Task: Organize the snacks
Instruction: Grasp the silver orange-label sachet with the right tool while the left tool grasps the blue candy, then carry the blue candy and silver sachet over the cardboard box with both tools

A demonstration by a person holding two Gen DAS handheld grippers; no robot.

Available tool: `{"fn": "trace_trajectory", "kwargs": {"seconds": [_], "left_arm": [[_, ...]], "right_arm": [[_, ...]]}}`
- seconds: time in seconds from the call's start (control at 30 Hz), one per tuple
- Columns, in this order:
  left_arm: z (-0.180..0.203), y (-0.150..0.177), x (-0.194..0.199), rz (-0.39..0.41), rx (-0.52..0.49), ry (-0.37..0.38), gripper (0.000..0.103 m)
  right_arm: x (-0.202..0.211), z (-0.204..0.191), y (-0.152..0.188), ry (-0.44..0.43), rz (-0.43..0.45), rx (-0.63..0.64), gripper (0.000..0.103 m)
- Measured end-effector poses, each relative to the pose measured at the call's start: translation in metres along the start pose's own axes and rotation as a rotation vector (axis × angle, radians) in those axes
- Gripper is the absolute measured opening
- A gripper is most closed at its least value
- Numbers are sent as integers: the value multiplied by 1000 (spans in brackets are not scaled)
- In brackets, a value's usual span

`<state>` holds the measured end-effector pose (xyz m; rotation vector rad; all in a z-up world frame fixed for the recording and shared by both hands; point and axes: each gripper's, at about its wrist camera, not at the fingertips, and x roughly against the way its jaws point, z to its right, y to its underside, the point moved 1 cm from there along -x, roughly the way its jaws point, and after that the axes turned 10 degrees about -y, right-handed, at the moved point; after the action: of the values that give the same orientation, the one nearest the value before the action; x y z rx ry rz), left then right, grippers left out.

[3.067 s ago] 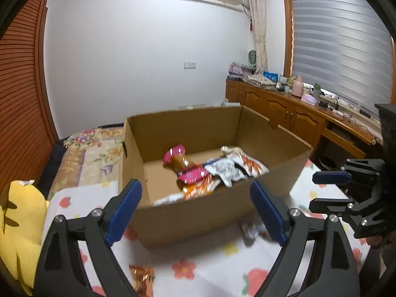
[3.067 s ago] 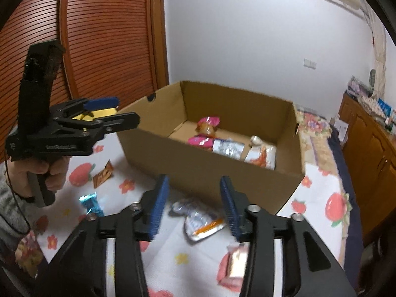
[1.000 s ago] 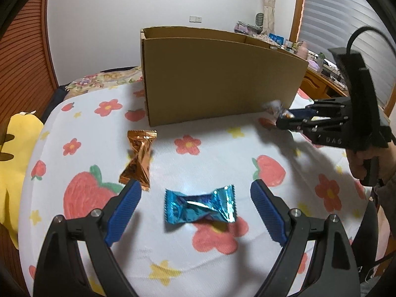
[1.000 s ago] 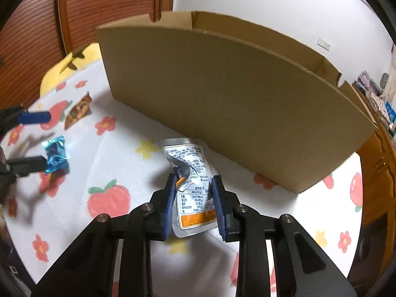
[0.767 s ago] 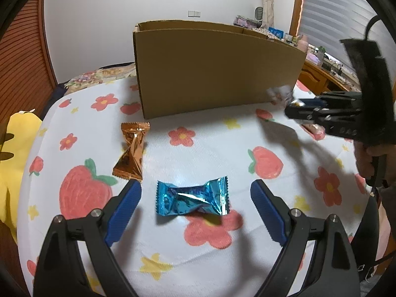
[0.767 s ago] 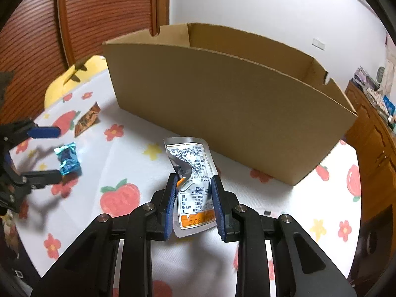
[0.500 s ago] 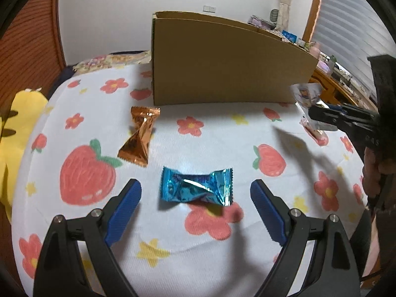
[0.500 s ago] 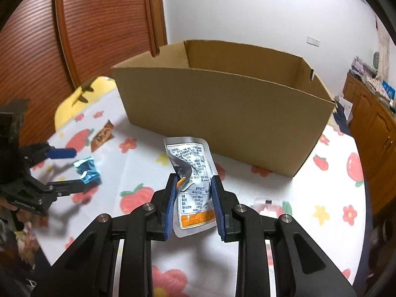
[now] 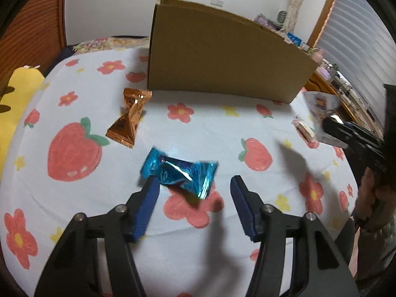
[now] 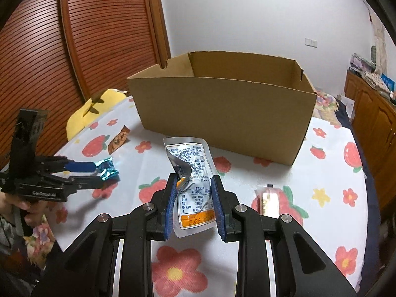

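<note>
A blue foil candy (image 9: 178,170) lies on the strawberry-print cloth between the fingers of my left gripper (image 9: 193,180). The jaws are closing. The left pad touches the candy's end, and a gap remains at the right pad. My right gripper (image 10: 194,177) is shut on a silver pouch (image 10: 190,158), held above the cloth in front of the cardboard box (image 10: 222,104). An orange twisted candy (image 9: 131,121) lies left of the box's near corner. A pink-wrapped snack (image 10: 268,201) lies on the cloth to the right of the pouch.
The tall box wall (image 9: 222,57) hides the box's contents in both views. A yellow cushion (image 9: 17,91) sits off the table's left edge. Wooden cabinets (image 10: 376,128) stand to the right, and a slatted wooden door (image 10: 74,49) stands behind.
The left jaws have narrowed around the blue candy, which has tilted. The right gripper has risen with the silver pouch and drawn back from the box.
</note>
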<state>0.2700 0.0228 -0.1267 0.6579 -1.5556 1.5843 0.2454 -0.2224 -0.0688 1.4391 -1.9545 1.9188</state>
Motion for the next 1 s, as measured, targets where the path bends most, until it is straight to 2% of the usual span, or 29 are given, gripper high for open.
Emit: {"fn": "trace_trajectory", "kwargs": {"seconds": [0.2,0.4,0.43,0.47,0.5,0.53,0.6,0.87,1.0], "left_arm": [[5,-14,-13,-15,11,-6,58],[17,-15,-19,5,-53,-58,58],[18,-14,-20,12,-60,-68,56],[18,-14,-19,20,-69,-81,47],[18,-13,-19,25,-77,-95,32],[19,-13,-19,29,-87,-109,25],[19,-11,-17,34,-92,-104,20],[18,-18,3,78,-62,-35,20],[20,-21,12,114,-63,-29,20]], "right_arm": [[10,3,8,0,18,-17,26],[17,3,14,2,36,-27,26],[18,3,14,-1,39,-30,26],[18,3,15,-3,41,-33,26],[19,3,15,-6,44,-37,26],[19,3,16,-8,45,-39,26],[20,3,18,-9,48,-42,26],[22,2,23,5,44,-47,26],[24,3,25,7,46,-56,26]]}}
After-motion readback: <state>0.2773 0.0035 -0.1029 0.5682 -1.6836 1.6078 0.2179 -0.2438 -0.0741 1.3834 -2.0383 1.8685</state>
